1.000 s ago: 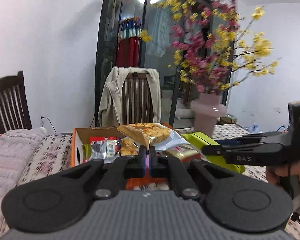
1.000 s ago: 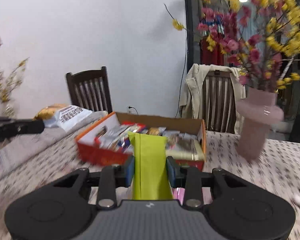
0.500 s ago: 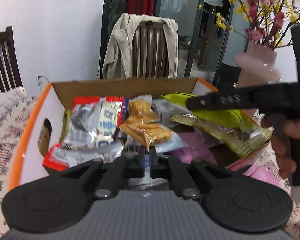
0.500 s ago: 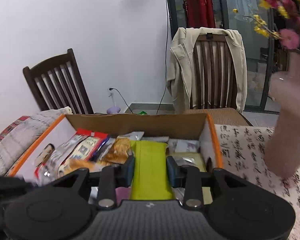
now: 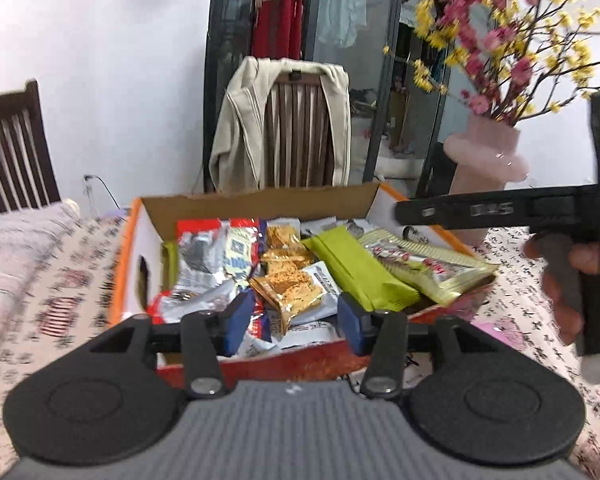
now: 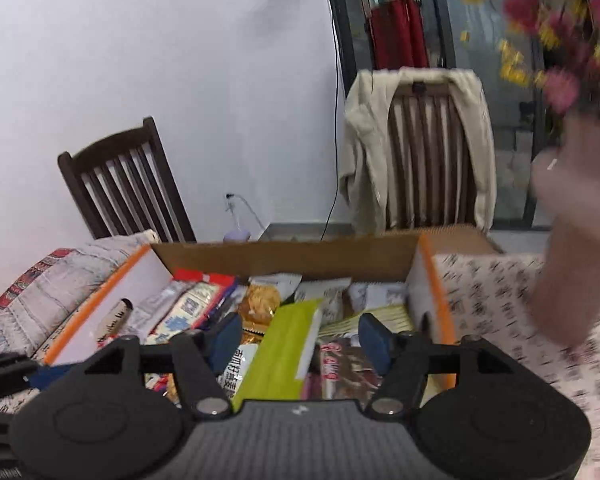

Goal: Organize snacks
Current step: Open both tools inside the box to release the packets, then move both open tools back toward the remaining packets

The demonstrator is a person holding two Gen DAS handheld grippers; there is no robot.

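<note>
Counter (image 5: 80, 288) is wearing a patterned cloth, white wall behind it, jacket-draped chair (image 5: 288, 128) past the far edge. Orange-trimmed cardboard box (image 5: 260, 202) is sitting open on it, full of snacks.

Your left gripper (image 5: 292, 316) is hovering at the box's near wall, jaws spread apart, gripping nothing. The orange cracker pack (image 5: 290, 294) is lying between the fingertips, loose on the pile. Your right gripper (image 6: 300, 340) is hanging over the box's near right part, jaws apart too, nothing clamped.

Green packet (image 6: 280, 354) is lying flat in the box, right of centre. In the left view its long axis is running from far-left to near-right; in the right view it's pointing away from your jaws toward the back wall. Beside it on the right, a gold-striped pack (image 5: 424, 266) is overhanging the right rim.

Pink vase (image 5: 484, 168) is standing just off the box's right side, crowding that edge. Left side of the counter is looking more open.
</note>
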